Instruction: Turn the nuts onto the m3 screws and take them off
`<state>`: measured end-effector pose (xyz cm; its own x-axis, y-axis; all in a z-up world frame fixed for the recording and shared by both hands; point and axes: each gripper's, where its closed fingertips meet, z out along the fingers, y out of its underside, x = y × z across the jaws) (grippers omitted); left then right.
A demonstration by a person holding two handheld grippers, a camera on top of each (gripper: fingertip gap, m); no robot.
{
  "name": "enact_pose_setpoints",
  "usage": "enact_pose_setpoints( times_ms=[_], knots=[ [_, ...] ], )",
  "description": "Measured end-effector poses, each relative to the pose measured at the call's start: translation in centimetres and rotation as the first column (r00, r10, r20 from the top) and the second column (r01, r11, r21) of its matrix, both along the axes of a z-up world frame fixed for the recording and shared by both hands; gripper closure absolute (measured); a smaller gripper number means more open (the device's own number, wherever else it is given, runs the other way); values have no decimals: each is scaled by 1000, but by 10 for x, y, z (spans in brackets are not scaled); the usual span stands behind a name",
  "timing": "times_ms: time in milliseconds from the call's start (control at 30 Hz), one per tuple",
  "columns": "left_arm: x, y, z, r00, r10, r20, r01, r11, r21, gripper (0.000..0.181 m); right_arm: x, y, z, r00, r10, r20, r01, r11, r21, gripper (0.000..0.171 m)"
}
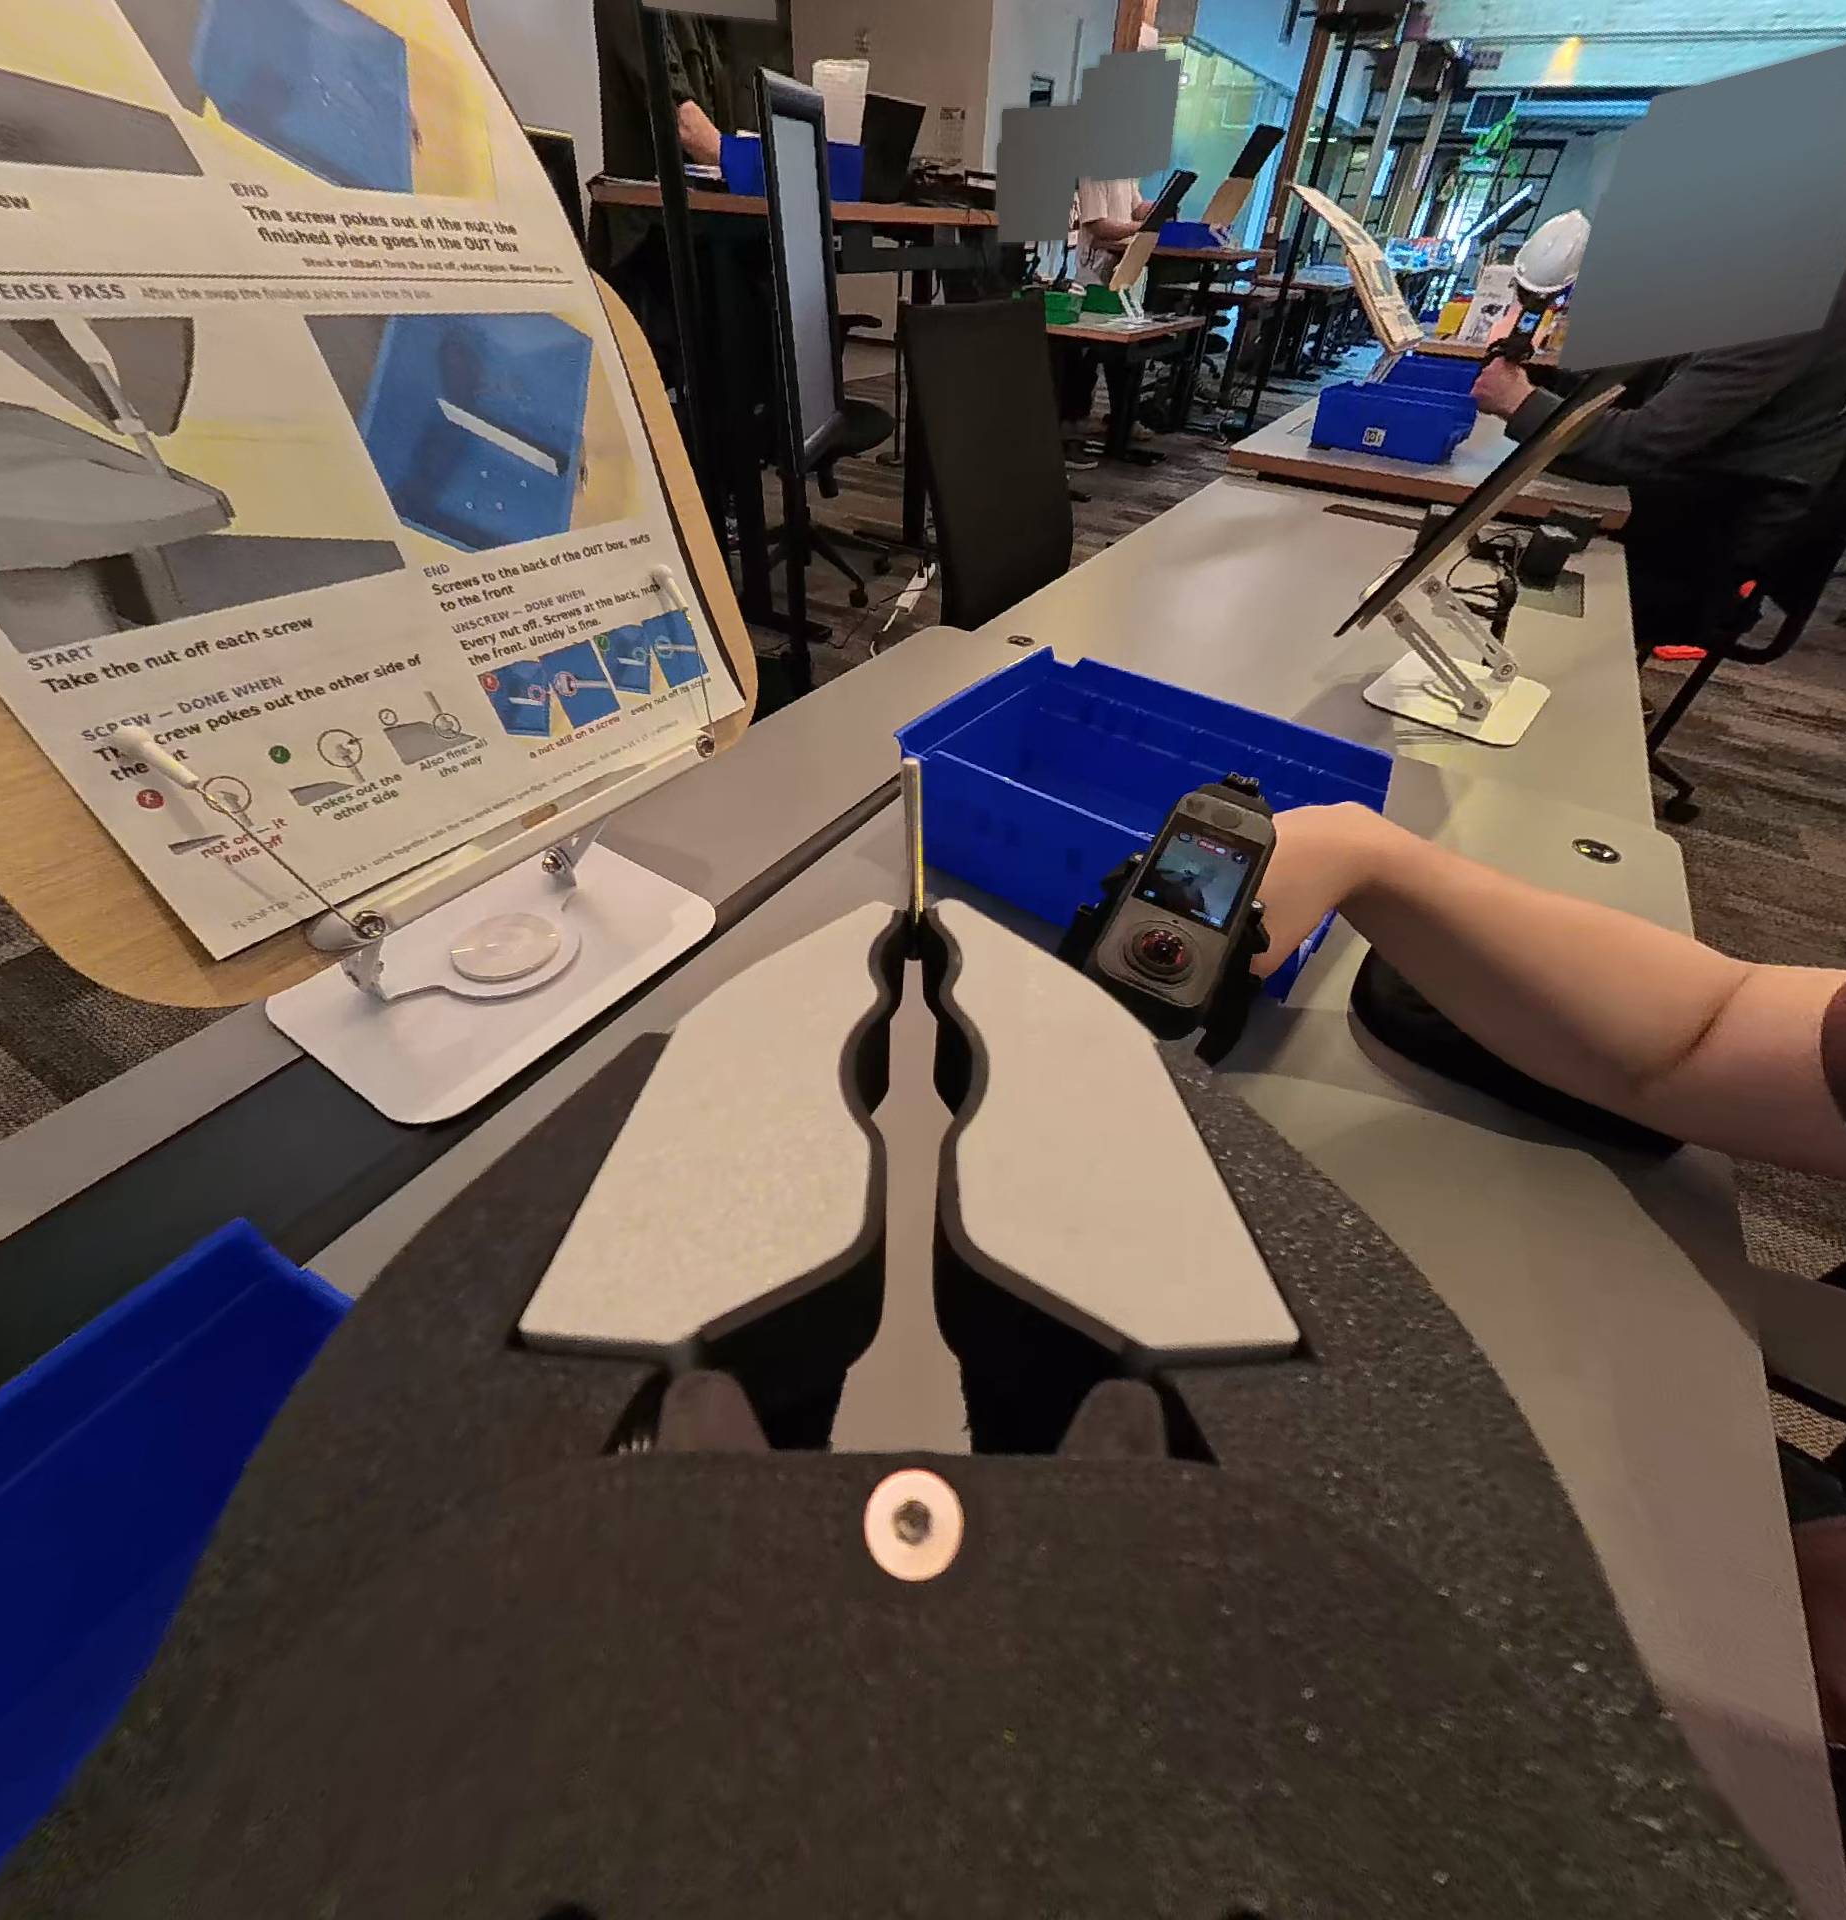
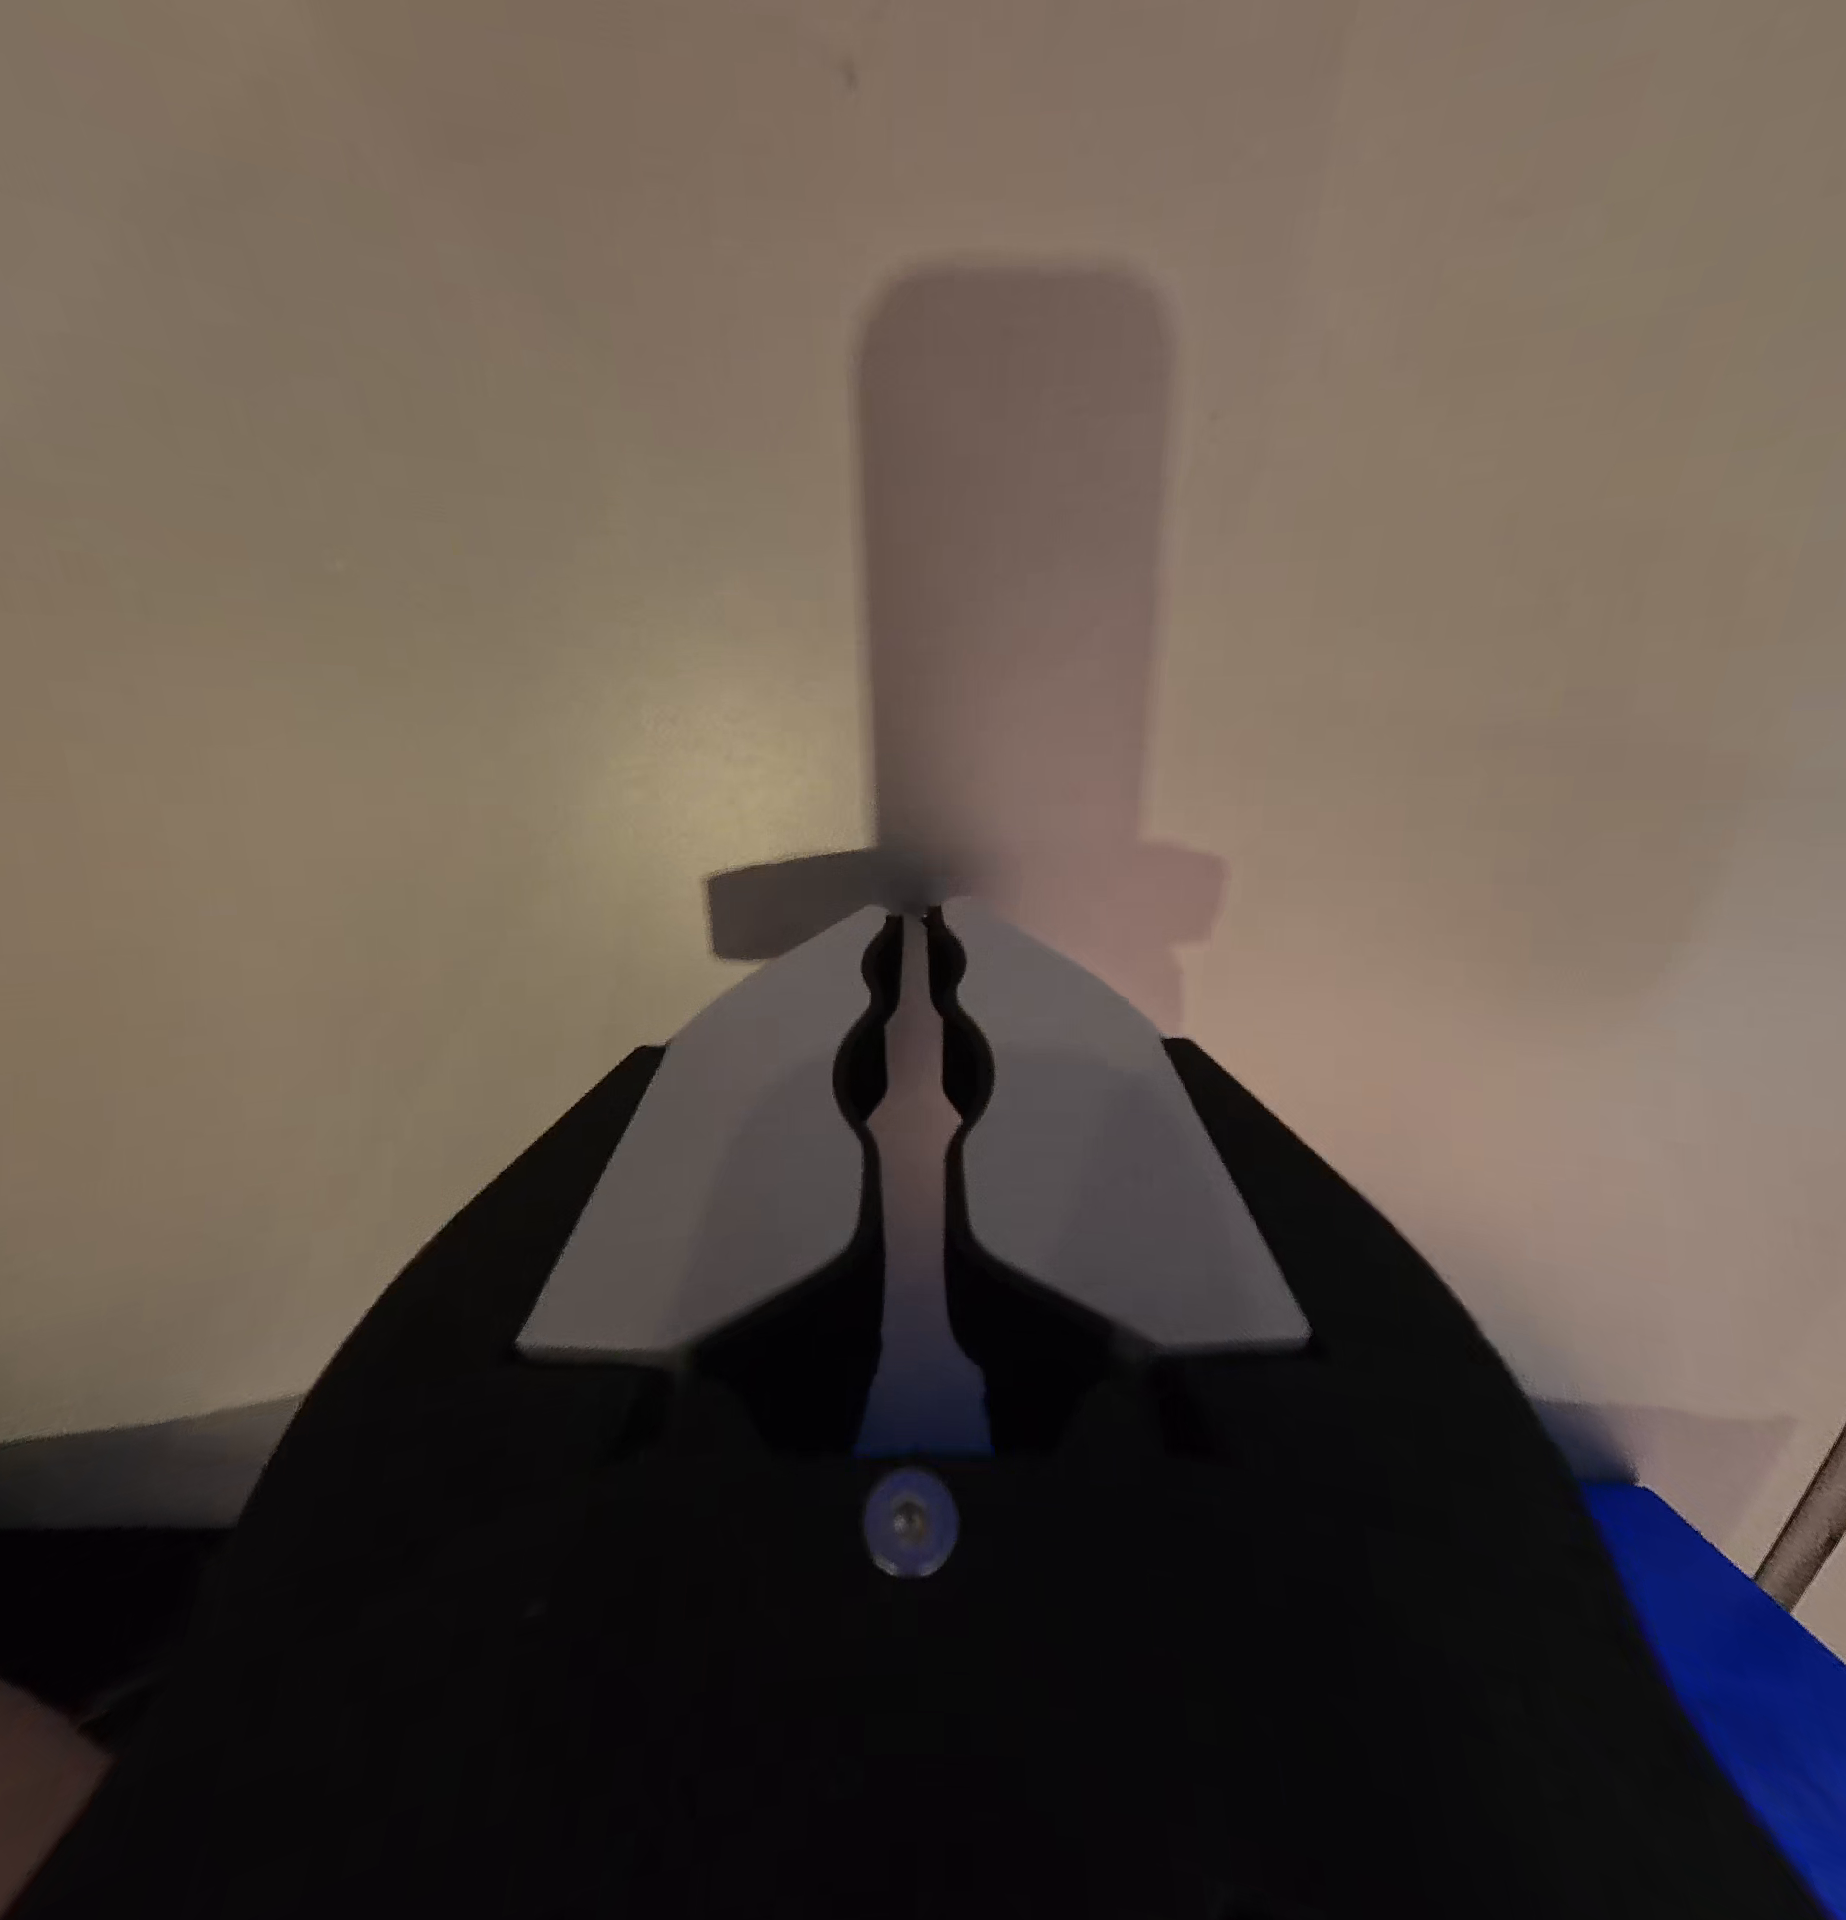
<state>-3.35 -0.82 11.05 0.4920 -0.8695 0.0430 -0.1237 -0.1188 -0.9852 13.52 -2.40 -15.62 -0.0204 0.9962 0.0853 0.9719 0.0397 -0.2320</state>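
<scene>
One view bright and crisp, the other dim and pretty mushy.

The left wrist view gets even indoor light plus daylight from windows far back right; the grey matte tabletop (image 1: pixel 1262 582) carries only soft shadows, the glossy laminated instruction sheet (image 1: pixel 306 499) shows a mild sheen, and straight lines bow hard toward the edges from the wide lens. The right wrist view is murky: a plain beige surface (image 2: pixel 379 520) fills it, with a warm glow patch left of centre, a pinkish tint to the right and a tall soft-edged dark shadow (image 2: pixel 1012 571) above the fingertips (image 2: pixel 877 935) of the grey-and-black right gripper (image 2: pixel 917 912), which are themselves blurred.
</scene>
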Motion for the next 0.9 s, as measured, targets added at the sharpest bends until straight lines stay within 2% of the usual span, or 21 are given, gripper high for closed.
enact_pose_setpoints(
  times_ms=[900],
  knots=[
    [9, 1, -11, 999, -22, -36, 21, 999, -30, 179, -1, 9, 0, 1000, -3, -10, 4, 999, 49, 166]
  ],
)
